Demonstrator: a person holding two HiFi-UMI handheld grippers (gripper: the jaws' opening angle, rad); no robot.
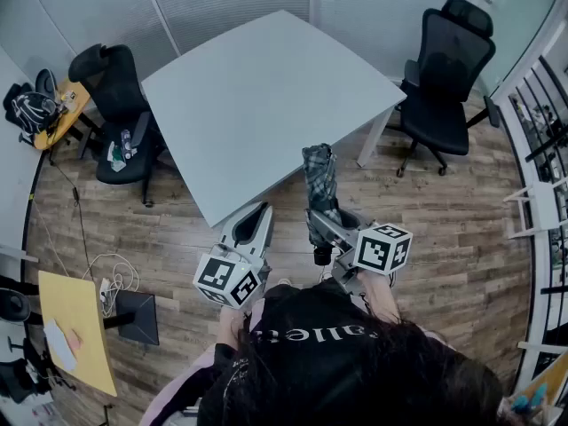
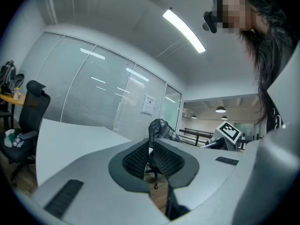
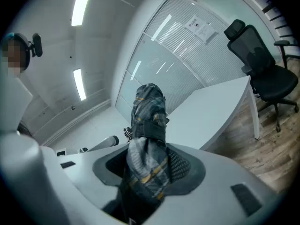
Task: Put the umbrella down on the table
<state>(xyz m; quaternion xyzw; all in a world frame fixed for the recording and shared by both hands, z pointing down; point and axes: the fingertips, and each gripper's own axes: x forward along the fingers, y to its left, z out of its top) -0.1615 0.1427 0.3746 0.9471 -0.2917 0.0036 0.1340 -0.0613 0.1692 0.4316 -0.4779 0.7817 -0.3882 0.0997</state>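
Observation:
A folded grey plaid umbrella with yellow stripes stands nearly upright in my right gripper, which is shut on its lower part just off the white table's near corner. In the right gripper view the umbrella fills the gap between the jaws of that gripper, its strap wrapped round it and its top over the table. My left gripper hovers to the left by the table edge. Its pads are almost together with nothing between them. The umbrella rises beyond them.
Black office chairs stand at the table's left and right. A yellow desk and a cable on the wood floor lie at the lower left. White railings run along the right side.

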